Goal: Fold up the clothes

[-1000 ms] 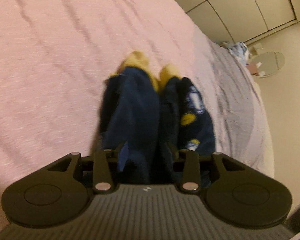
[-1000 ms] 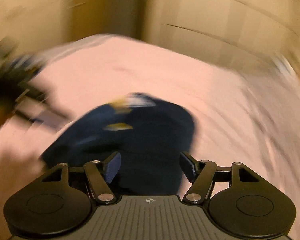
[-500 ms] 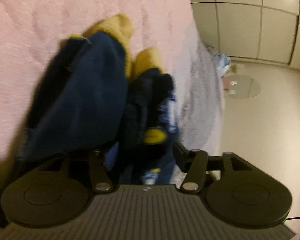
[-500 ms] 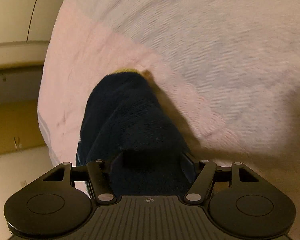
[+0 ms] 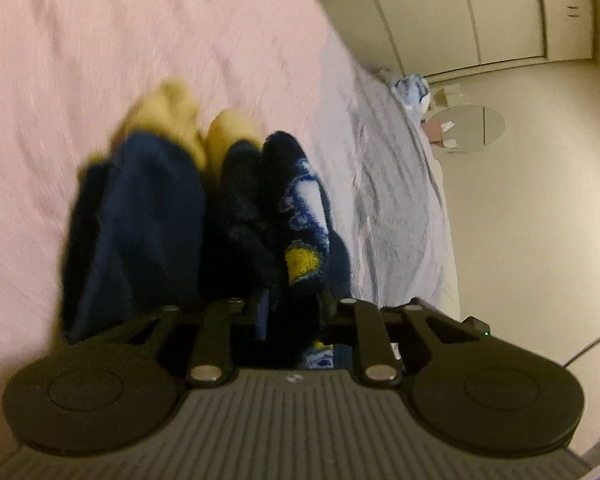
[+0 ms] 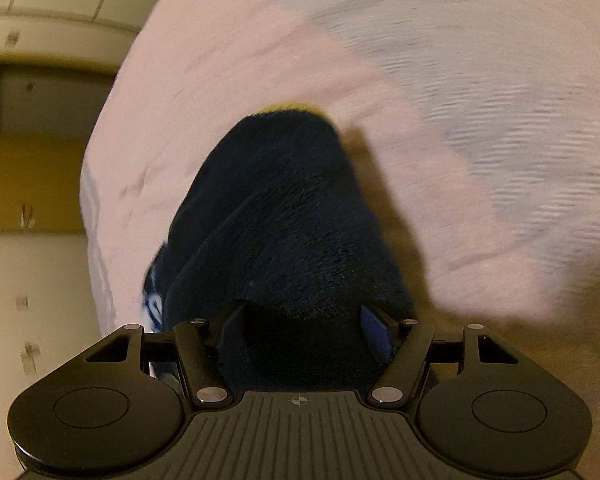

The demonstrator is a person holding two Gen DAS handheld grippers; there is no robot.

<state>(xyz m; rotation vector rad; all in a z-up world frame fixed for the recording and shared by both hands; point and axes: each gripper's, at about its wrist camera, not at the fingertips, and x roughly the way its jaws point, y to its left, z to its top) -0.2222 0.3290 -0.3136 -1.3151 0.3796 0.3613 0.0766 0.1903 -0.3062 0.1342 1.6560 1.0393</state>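
A: Fleece, dark navy, fills both wrist views. What has each gripper got?

B: The left gripper has its jaws drawn in narrow on a bunched fold of the navy garment, with the fabric pinched between them. The right gripper stands with its jaws wider apart, a thick wad of the same garment packed between the two blue pads and touching both.

A: Where does the garment lie?

B: Over the bed, on a pink cover. From the left wrist it runs away from the jaws in two long tubes side by side, each ending in a yellow cuff. On the right-hand tube there is a white and blue print and a yellow patch. From the right wrist only one navy mass shows, with a yellow edge at its far end.

A: Anything else around?

B: A grey-lilac sheet along the bed's edge, pale wardrobe doors behind, a round mirror on the floor, and a small heap of blue and white cloth near it. The pink cover is blurred in both views.
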